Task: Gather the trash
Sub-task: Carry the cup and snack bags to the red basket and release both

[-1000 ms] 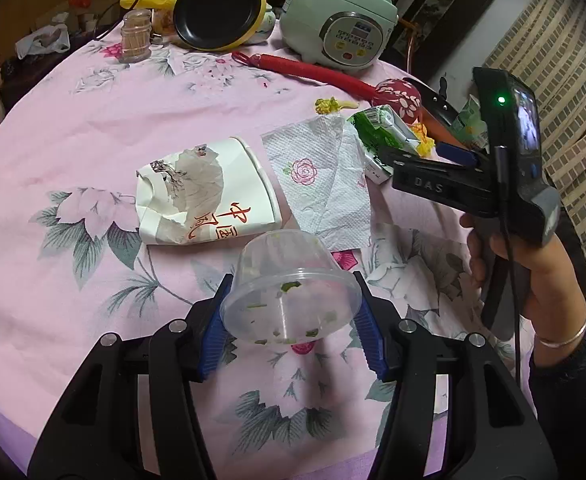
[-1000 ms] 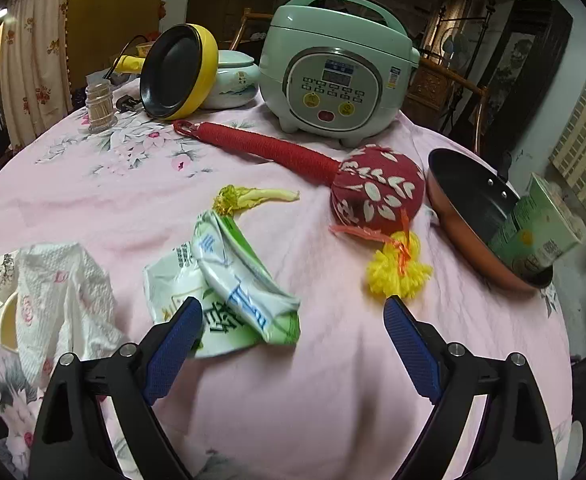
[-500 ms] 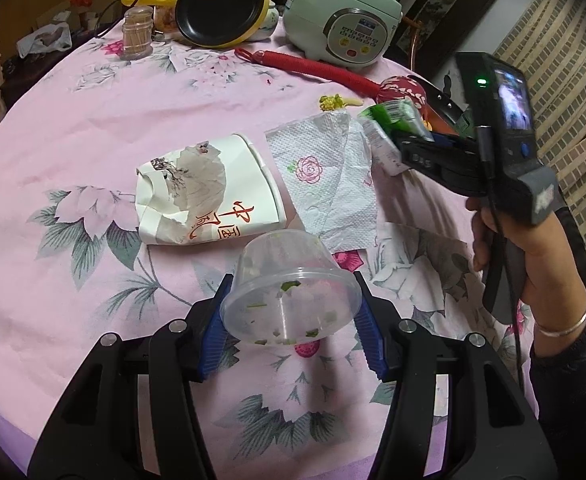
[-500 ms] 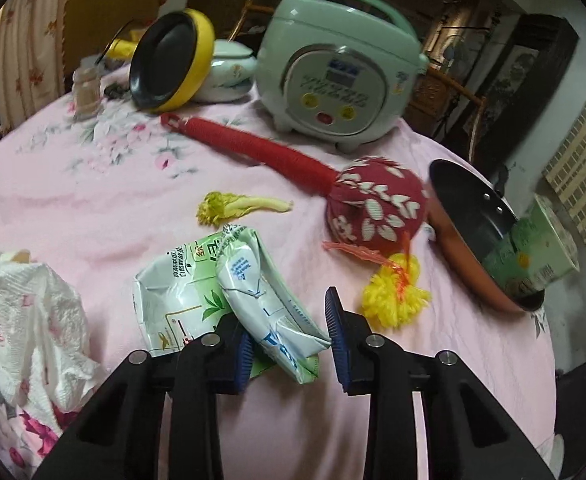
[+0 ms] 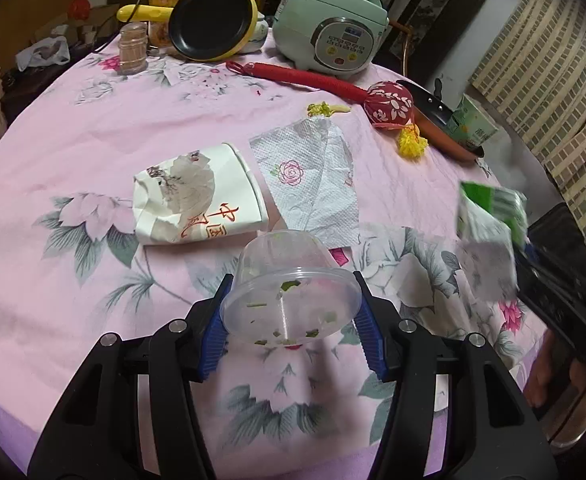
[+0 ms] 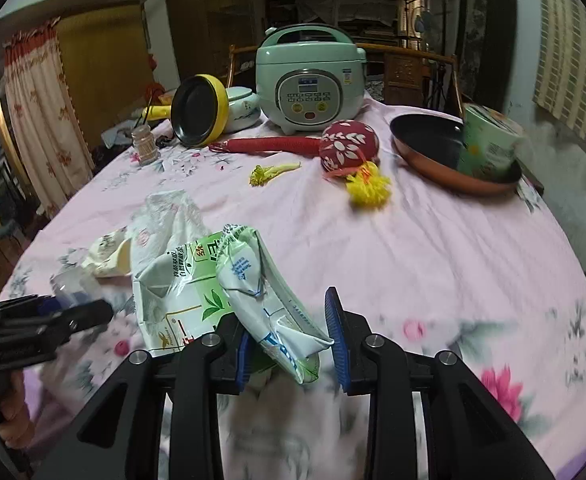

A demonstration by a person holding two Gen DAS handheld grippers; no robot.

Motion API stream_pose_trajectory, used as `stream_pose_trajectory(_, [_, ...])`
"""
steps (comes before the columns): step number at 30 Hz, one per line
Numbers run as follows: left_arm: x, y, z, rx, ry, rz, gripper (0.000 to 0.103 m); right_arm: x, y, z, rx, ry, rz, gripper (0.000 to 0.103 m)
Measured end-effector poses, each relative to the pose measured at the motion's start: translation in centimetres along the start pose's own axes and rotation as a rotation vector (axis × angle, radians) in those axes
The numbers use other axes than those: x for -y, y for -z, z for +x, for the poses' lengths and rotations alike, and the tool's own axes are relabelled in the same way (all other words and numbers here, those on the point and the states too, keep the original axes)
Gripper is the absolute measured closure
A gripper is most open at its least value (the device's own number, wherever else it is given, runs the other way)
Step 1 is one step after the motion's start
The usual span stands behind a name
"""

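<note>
My left gripper [image 5: 291,326] is shut on a clear plastic tub [image 5: 291,300] with green food scraps, held above the pink floral tablecloth [image 5: 93,128]. My right gripper [image 6: 289,334] is shut on a crumpled green and white wrapper [image 6: 229,284], lifted off the cloth; the wrapper also shows in the left wrist view [image 5: 489,224]. A crushed white paper cup [image 5: 197,196], a white napkin [image 5: 313,176] and a yellow-green vegetable scrap [image 6: 271,172] lie on the cloth.
At the back stand a green rice cooker [image 6: 311,84], a yellow pan [image 6: 199,110], a small jar [image 6: 145,146] and a red padded mallet [image 6: 325,146]. A copper frying pan [image 6: 449,156] holds a green carton [image 6: 489,144] at the right edge.
My right gripper closed on the wrapper, lifted it and pulled it back toward the near right edge. My left gripper holds the tub almost still.
</note>
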State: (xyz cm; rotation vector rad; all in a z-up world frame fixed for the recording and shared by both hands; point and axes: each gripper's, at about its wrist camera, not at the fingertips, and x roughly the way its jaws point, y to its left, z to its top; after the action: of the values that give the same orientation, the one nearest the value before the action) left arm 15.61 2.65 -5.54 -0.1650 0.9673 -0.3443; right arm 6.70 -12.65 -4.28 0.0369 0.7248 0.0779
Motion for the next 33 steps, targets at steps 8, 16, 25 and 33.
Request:
stream_pose_trajectory(8, [1.1,3.1,-5.7,0.086,-0.007,0.022,0.047,0.0,3.6,-3.8,0.028,-0.087,0.075,0.071])
stream_pose_trajectory(16, [0.6,6.5,-11.2,0.161,-0.02,0.006,0.047,-3.1,5.9,-5.2,0.016,-0.159,0.048,0.071])
stream_pose_trajectory(25, [-0.8,10.7,-14.7,0.202,-0.102,-0.026,0.047,-7.5,8.2,-7.4,0.033,-0.208,-0.029,0.071])
stream_pose_trajectory(33, [-1.7,13.7,-16.8,0.242,-0.195,-0.026,0.047,-11.2,9.9,-8.9,0.052,-0.239,-0.105,0.071])
